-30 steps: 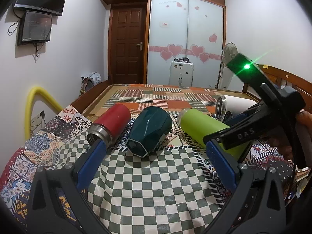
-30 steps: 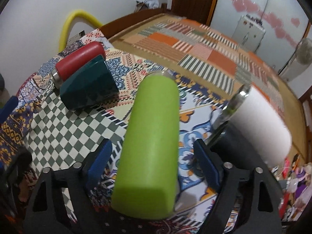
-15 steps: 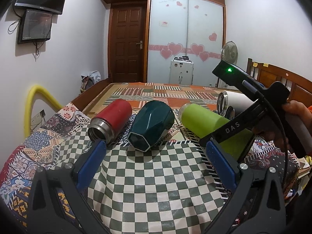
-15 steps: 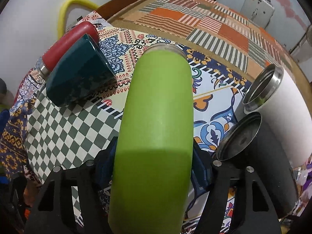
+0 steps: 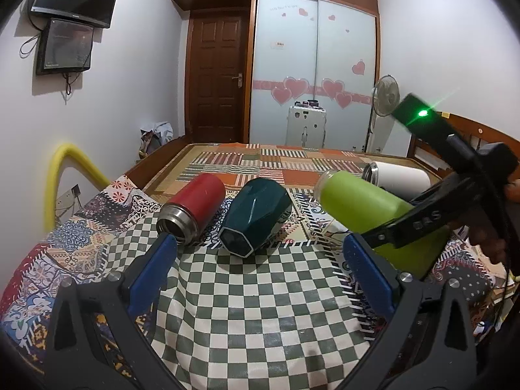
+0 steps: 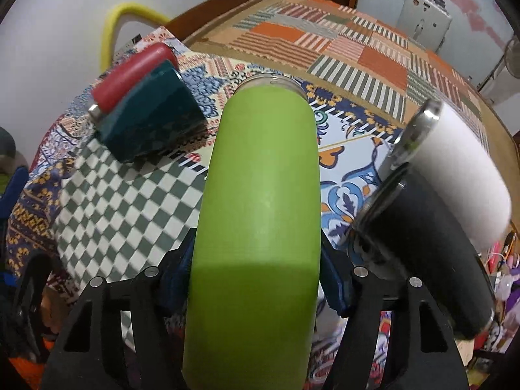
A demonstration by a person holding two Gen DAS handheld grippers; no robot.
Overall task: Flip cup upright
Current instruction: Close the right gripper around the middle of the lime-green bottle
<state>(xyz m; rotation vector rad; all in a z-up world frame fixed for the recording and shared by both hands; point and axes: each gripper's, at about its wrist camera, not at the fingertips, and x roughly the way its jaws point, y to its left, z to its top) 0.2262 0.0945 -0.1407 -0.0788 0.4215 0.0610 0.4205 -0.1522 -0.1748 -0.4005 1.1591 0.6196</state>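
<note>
The right gripper (image 6: 256,279) has its jaws clamped on the lower body of the green cup (image 6: 260,195), blue pads pressed against both flanks, and the cup points away from the camera with its mouth at the far end. From the left wrist view the green cup (image 5: 367,208) is tilted, its mouth end raised off the checkered cloth (image 5: 253,295) and its base lower, inside the right gripper (image 5: 403,230). Taking the green cup as landmark: the dark teal faceted cup (image 5: 256,217) lies on its side just to its left, and the red cup (image 5: 195,211) lies on its side beyond that one, touching or nearly touching it. To the green cup's right, the white cup (image 6: 461,169) and the black cup (image 6: 422,247) lie on their sides close together, steel rims facing the green cup. The left gripper (image 5: 260,266) hovers in front of the green cup over the cloth, its jaws spread wide with nothing between them. Everything rests on a bed (image 5: 276,165) covered with patterned cloths.
</note>
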